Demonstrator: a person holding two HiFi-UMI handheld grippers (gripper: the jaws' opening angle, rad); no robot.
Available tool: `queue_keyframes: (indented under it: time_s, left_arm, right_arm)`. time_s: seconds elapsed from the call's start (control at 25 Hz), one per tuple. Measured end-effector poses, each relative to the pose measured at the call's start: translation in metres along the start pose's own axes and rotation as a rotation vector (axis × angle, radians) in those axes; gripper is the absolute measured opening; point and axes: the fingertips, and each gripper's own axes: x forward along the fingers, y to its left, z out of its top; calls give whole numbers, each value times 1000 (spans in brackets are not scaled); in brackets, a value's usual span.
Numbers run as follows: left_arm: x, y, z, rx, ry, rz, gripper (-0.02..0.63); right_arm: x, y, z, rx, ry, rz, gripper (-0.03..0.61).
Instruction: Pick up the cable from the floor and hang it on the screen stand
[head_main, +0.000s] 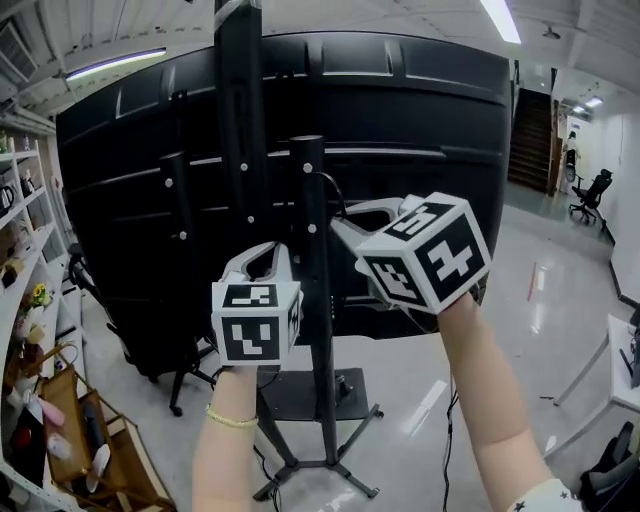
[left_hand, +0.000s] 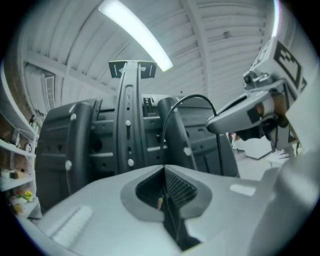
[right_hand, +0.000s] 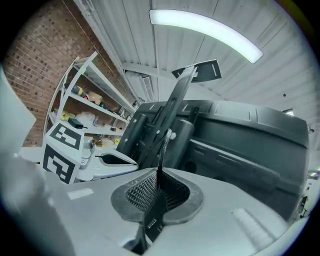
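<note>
Both grippers were raised level in front of the stand (head_main: 240, 120), on the back side of its screen (head_main: 430, 120). The left gripper (head_main: 268, 250) had its fingers pressed together on the cable (left_hand: 190, 96). From there the cable arched across the stand's post to the right gripper (head_main: 345, 228), whose fingers also pinched it. Below the stand lay a pale glossy floor (head_main: 420, 400). Left of the stand stood cluttered shelves (head_main: 20, 230) against a brick wall (right_hand: 35, 75). Right of the stand were a white surface (head_main: 625, 370), a chair (head_main: 590, 195) and stairs (head_main: 530, 140). A strip light (head_main: 500, 15) ran above the stand.
</note>
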Motion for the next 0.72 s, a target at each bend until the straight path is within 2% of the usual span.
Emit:
queue_keyframes:
  time_s: [0.16, 0.32, 0.44, 0.56, 0.72]
  left_arm:
    - [22, 28, 49, 42, -55, 38, 8]
    - [37, 36, 74, 65, -68, 39, 8]
    - [43, 31, 76, 75, -56, 16, 8]
    - [41, 21, 67, 80, -53, -9, 8]
    - [29, 8, 41, 59, -49, -29, 8]
  right_arm:
    - [15, -39, 43, 64, -26, -10, 15]
    - [27, -73, 58, 113, 18, -59, 17]
    - [35, -89, 47, 167, 77, -75, 18]
    - [39, -84, 22, 178, 128, -73, 21]
    - [43, -72, -9, 134, 86, -151, 59]
